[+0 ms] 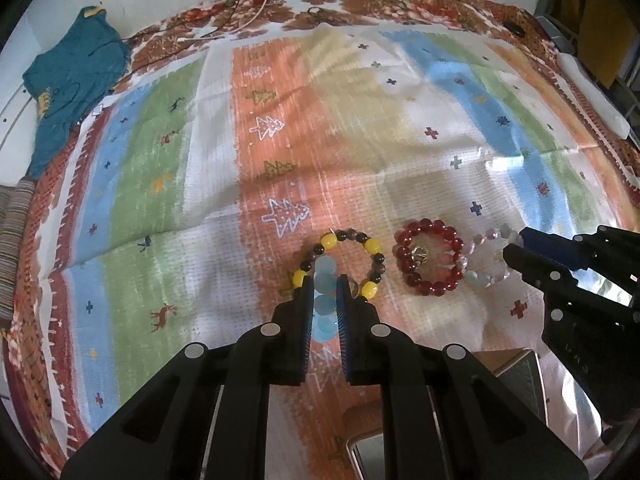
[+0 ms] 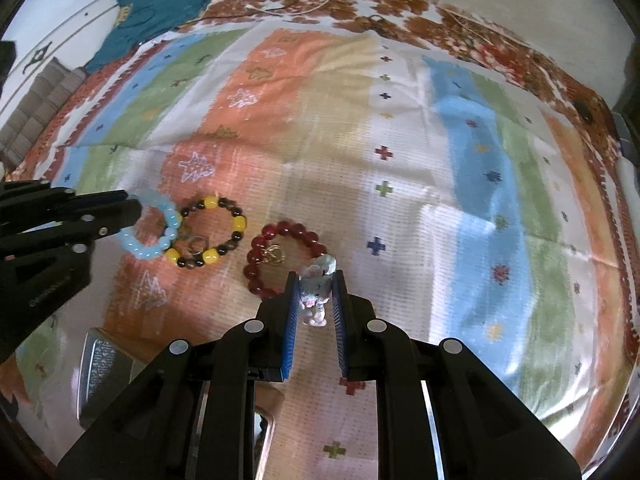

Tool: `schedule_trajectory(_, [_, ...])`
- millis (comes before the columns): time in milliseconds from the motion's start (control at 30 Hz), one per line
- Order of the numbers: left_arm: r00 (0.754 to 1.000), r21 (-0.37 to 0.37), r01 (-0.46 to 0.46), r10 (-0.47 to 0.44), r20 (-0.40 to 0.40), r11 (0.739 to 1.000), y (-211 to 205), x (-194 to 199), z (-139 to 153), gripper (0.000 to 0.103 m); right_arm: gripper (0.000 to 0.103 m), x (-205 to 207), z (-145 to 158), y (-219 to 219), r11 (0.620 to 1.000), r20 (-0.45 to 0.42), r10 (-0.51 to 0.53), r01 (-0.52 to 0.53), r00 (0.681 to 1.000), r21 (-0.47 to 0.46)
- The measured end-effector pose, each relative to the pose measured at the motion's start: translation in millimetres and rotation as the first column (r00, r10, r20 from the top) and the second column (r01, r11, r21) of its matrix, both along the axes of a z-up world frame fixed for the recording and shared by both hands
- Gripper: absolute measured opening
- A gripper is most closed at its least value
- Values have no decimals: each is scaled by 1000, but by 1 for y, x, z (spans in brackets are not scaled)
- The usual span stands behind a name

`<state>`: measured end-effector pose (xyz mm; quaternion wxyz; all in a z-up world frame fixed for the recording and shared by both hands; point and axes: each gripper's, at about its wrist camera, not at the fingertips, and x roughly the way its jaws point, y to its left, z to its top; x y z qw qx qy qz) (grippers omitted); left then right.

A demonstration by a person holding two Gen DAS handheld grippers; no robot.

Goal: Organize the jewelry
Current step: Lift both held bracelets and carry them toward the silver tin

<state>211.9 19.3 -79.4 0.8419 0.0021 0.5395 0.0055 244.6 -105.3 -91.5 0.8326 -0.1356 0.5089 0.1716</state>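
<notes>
Four bracelets lie in a row on a striped cloth [image 1: 280, 128] with little trees and crosses on it.

A shiny box [image 2: 102, 364] sits at the near edge of the cloth, low between the two grippers. I cannot tell what is in it. Only a corner of it shows, and it is blurry.

The left gripper [image 1: 325, 292] comes in low over the cloth, pointing away from the person. Its two fingers [image 1: 305, 320] are pressed on the sides of the blue bracelet [image 1: 325, 300]. The blue beads sit in a line in the thin gap. From the right camera, the blue bracelet [image 2: 154, 226] is a full ring, flat on the cloth, with the left gripper [image 2: 132, 208] on its left side.

Just beside it is the yellow bracelet [image 1: 340, 266], with yellow and dark beads. The two rings touch.

Next comes the red bracelet [image 1: 430, 256]. It has a small gold charm [image 1: 420, 254] inside the ring. It is close to the yellow one but apart from it.

Last is the pale bracelet [image 1: 486, 256], with clear pink and white beads. It touches the red one. The right gripper [image 2: 315, 292] also lies low and points forward. Its fingers [image 2: 294, 312] are closed on the pale bracelet [image 2: 316, 288], and the beads look bunched up between them.

A teal shirt [image 1: 72, 80] lies at the far left corner, off the cloth. Some thin cords [image 1: 248, 12] trail along the far edge.
</notes>
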Motion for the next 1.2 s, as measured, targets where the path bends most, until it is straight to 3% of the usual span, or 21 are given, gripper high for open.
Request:
schedule_trajectory(367, [998,-7,-7,8,60,1000,-4,-17,25,11,17,-7,15,-16,997,65,-66,64,996,34])
schedule_trajectory(1200, [987,-60,25,-15,162,998,-19,-67,68,11,17,-58,50,-15,998,162,-13,4,987,61])
